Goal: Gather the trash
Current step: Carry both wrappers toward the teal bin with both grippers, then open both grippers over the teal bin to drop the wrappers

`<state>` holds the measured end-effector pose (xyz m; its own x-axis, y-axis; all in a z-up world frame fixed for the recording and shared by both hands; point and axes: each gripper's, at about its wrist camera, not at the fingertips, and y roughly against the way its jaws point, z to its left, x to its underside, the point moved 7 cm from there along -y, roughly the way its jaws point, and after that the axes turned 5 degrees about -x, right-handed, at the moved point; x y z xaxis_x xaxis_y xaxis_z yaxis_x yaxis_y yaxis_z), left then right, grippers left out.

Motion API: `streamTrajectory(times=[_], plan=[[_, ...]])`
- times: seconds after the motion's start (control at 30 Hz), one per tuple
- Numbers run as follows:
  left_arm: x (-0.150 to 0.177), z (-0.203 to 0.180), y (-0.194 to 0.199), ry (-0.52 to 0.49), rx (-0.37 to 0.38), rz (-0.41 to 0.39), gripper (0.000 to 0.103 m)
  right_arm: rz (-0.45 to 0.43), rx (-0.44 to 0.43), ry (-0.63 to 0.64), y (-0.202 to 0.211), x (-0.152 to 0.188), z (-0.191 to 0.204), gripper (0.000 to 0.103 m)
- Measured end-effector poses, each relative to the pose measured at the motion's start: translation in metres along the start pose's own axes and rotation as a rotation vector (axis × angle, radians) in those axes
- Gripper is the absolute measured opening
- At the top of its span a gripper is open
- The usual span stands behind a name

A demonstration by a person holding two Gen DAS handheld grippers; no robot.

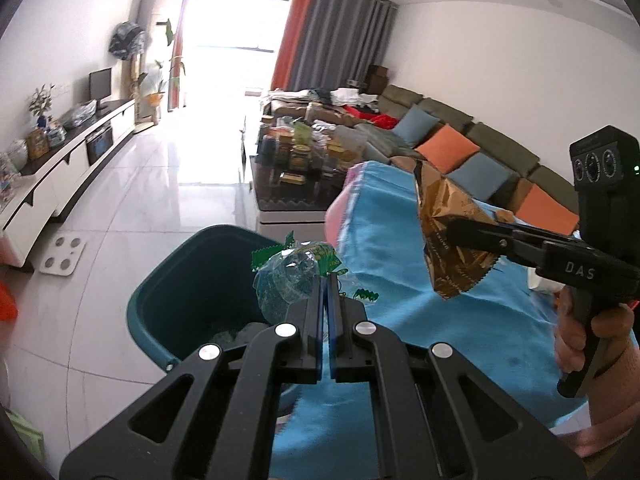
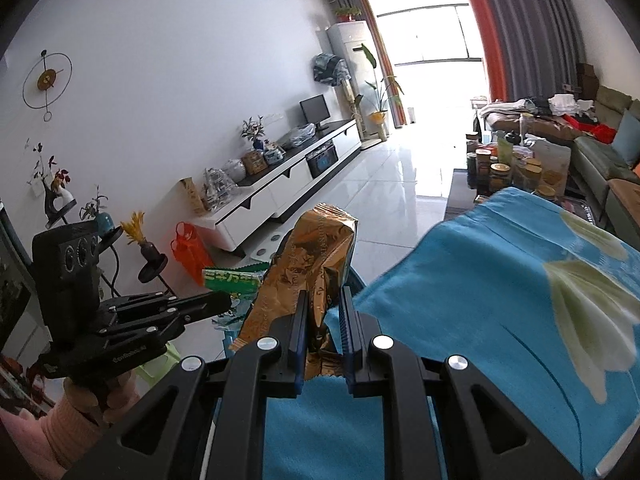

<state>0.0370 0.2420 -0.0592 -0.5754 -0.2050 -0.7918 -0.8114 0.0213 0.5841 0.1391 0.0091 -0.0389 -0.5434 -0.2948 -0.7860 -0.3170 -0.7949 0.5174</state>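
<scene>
In the left wrist view, the left gripper was clenched on a green wrapper, held above the near rim of a dark green bin on the tiled floor. To its right, the right gripper pinched a gold bag over a blue cloth; a hand gripped its handle.

In the right wrist view, the right gripper grasped the gold bag, which stood up between its fingers above the blue cloth. At left, the left gripper carried the green wrapper just beside the bag.
</scene>
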Motion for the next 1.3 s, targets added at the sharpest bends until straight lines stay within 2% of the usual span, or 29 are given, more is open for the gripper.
streamTrajectory(times=[0.27,0.6,0.87,0.93,1.0,1.17,1.23,1.3], plan=[[0.005,0.034,-0.015,0.058,-0.053,0.029,0.002,0.056,-0.016,0.009,-0.041,-0.011,0.003,0.014],[0.01,0.053,-0.038,0.093,-0.084,0.073,0.002,0.13,-0.002,0.008,-0.083,-0.007,0.006,0.014],[0.018,0.065,-0.062,0.119,-0.113,0.127,0.002,0.21,0.011,-0.007,-0.118,0.0,0.009,0.02],[0.02,0.065,-0.068,0.125,-0.121,0.135,0.002,0.224,0.02,-0.009,-0.123,0.0,0.009,0.026],[0.021,0.066,-0.072,0.131,-0.128,0.141,0.003,0.23,0.02,-0.01,-0.125,0.001,0.01,0.027],[0.025,0.07,-0.08,0.147,-0.135,0.155,0.013,0.233,0.02,-0.024,-0.125,0.002,0.011,0.027],[0.024,0.071,-0.081,0.158,-0.139,0.152,0.017,0.232,0.019,-0.029,-0.125,0.002,0.011,0.032],[0.023,0.072,-0.08,0.166,-0.149,0.145,0.022,0.226,0.016,-0.029,-0.123,0.001,0.008,0.032]])
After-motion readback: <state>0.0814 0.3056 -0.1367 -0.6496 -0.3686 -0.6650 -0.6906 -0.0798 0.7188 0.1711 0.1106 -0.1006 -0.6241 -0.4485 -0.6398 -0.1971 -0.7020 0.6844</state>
